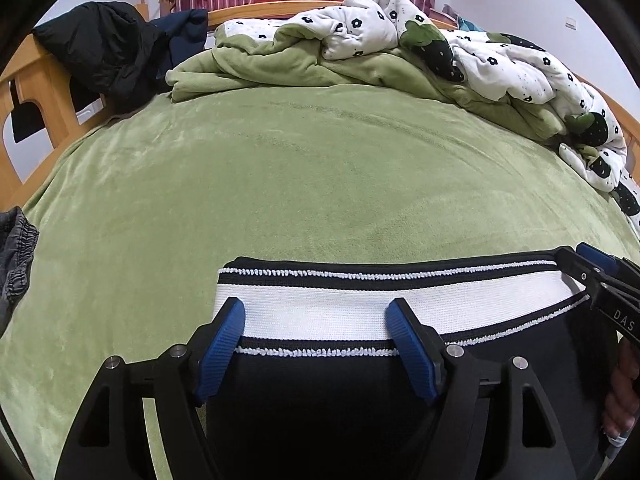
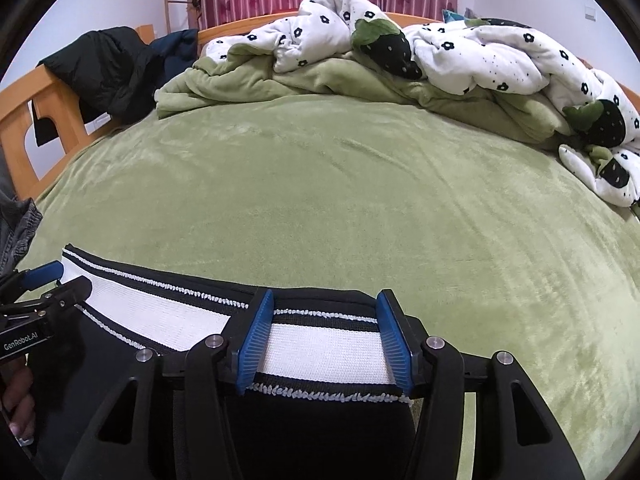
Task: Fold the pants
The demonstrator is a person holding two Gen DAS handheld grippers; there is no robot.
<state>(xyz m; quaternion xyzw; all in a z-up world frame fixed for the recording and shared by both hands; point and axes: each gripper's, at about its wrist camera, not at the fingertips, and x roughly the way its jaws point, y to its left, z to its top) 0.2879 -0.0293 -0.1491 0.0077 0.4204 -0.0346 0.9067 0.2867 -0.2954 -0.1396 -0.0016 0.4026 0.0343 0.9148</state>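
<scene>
Pants sat at the near edge of the bed, waistband facing far. Left tool was spread, fingers straddling the waistband's left part without pinching. Right tool likewise spread over the right end. Waistband ran left-right; legs ran off the near frame edge, so I judged the long axis near-far. To do this step well: close both tools on the band at matching height, keep it taut and level. Grey garment lay far left, rumpled duvet at the far side.
</scene>
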